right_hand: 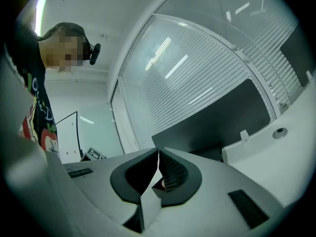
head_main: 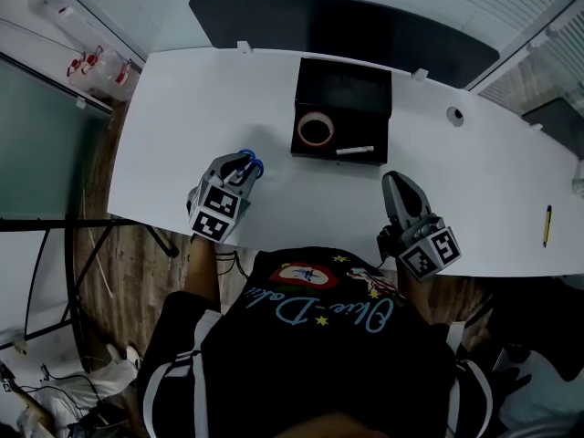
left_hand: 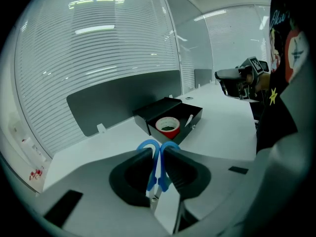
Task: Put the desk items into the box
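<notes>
On the white tabletop [head_main: 182, 108], the black box [head_main: 343, 85] sits toward the far edge. My left tool [head_main: 246, 166], near the box, grips blue-handled scissors [left_hand: 159, 164]; my right tool [head_main: 396, 182] is closed on nothing. Inside the box I see a red tape roll [head_main: 316, 130] and a white pen [head_main: 354, 151].

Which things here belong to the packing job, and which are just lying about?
Job: box, tape roll, marker, scissors in the left gripper, pencil.
Lying about: bottles, floor cables.
</notes>
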`<state>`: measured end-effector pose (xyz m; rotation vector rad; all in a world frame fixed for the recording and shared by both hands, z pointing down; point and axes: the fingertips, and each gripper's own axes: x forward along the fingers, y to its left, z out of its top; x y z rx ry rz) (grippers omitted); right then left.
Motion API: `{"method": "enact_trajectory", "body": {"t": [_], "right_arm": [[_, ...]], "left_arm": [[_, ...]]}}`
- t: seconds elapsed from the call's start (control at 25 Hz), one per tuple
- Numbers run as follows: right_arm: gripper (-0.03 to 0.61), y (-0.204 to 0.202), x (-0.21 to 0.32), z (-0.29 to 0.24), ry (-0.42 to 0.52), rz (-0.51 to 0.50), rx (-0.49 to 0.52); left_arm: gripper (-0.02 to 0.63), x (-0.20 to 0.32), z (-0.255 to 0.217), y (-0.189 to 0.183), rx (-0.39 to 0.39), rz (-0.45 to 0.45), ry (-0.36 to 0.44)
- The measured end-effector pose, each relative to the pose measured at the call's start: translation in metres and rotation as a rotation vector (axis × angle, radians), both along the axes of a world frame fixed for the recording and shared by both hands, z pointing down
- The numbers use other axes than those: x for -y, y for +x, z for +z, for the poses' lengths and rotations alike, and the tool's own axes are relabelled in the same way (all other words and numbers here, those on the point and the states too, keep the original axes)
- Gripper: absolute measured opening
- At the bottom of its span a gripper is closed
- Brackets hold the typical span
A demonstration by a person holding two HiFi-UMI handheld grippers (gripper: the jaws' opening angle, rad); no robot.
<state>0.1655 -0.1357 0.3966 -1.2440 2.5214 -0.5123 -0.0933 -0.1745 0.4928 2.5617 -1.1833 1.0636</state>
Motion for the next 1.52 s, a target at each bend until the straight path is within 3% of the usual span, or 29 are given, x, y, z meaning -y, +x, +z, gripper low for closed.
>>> {"method": "enact_trajectory", "body": {"t": [0.48,0.84,1.52], "right_arm": [[0.012,0.016,-0.008,0.007,-0.020,0.063,0.015],[0.012,0.036,-0.019,0.009,-0.022,0.132,0.018],[0.012,0.070,-0.050,0.007,-0.029,0.279,0.003]], "left_arm": [[0.101,0.010,-0.010,0.017,-0.025,0.031,0.023],[0.101,0.023,-0.028,0.051,-0.007,0.124,0.089],[0.101,0.033,-0.054,0.137,-0.059,0.320,0.190]]}}
